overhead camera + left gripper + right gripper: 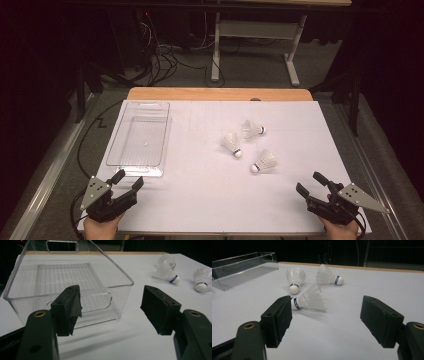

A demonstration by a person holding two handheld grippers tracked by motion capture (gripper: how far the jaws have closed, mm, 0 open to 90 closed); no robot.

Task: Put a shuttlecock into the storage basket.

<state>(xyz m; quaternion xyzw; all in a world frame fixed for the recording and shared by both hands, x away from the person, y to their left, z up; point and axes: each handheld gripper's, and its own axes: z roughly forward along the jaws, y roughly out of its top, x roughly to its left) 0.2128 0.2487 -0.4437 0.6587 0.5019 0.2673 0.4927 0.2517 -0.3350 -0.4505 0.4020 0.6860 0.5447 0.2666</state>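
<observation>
Left gripper and right gripper: jaws spread, empty. Three shuttlecocks lie right of clear plastic bin.

The table is covered in plain white, edged at the far side by a light wooden strip. The three shuttlecocks are seen in white, each cork ringed by a blue band with small white lettering. The tray is made of clear, colourless plastic, its floor marked by fine parallel ribs. Both the left gripper and the right gripper are finished in matt black, each topped by a grey plate, with brass-coloured eyelets set in them.
</observation>
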